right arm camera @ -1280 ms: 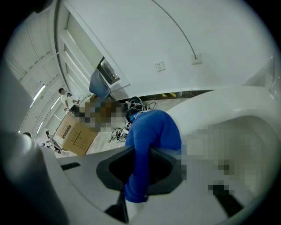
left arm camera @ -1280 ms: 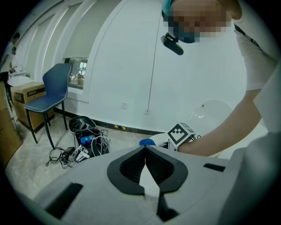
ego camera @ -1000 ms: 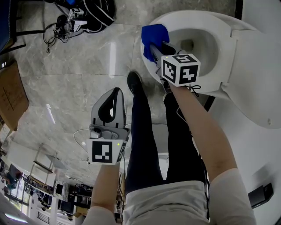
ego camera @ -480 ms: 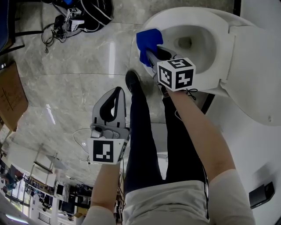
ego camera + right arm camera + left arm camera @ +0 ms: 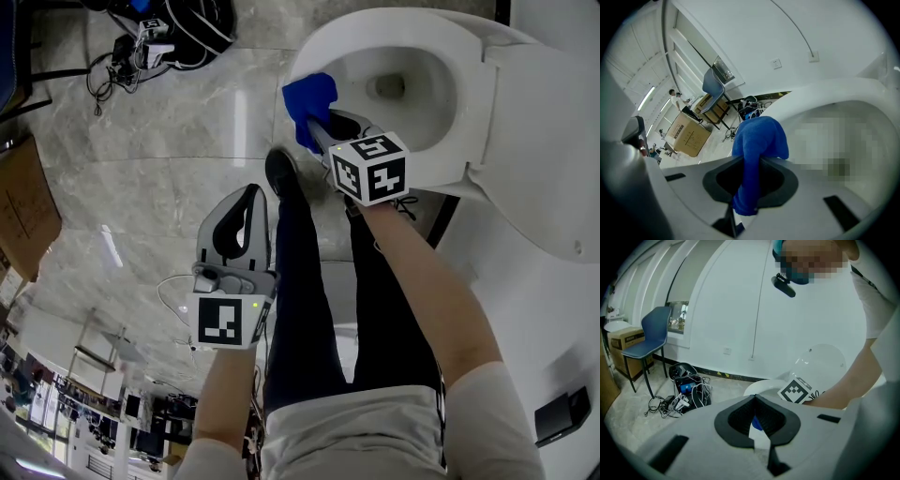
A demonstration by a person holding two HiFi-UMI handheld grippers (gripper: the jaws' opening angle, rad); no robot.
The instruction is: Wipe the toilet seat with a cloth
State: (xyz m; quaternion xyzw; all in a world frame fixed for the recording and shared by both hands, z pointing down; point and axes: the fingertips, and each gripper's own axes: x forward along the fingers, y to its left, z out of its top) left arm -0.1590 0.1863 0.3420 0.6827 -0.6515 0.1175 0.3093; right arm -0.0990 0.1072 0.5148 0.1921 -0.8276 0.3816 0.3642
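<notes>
The blue cloth [image 5: 307, 103] is lying against the front rim of the white toilet seat [image 5: 467, 111], bunching out past the tips of the right hand-held gripper [image 5: 321, 129]. That gripper is pinching it: in the right gripper view a fold is running down between the two jaws and hanging out below them. The cloth is sitting just ahead of these jaws, so the right hand is the one doing the wiping. The seat's ring is curving away from the cloth on both sides, with its long axis running towards the hinge end at the right of the head view; the sweep will probably be following that curve. The left hand-held gripper [image 5: 249, 195] is hovering well apart over the marble floor [image 5: 159, 131], its jaws together on nothing.
</notes>
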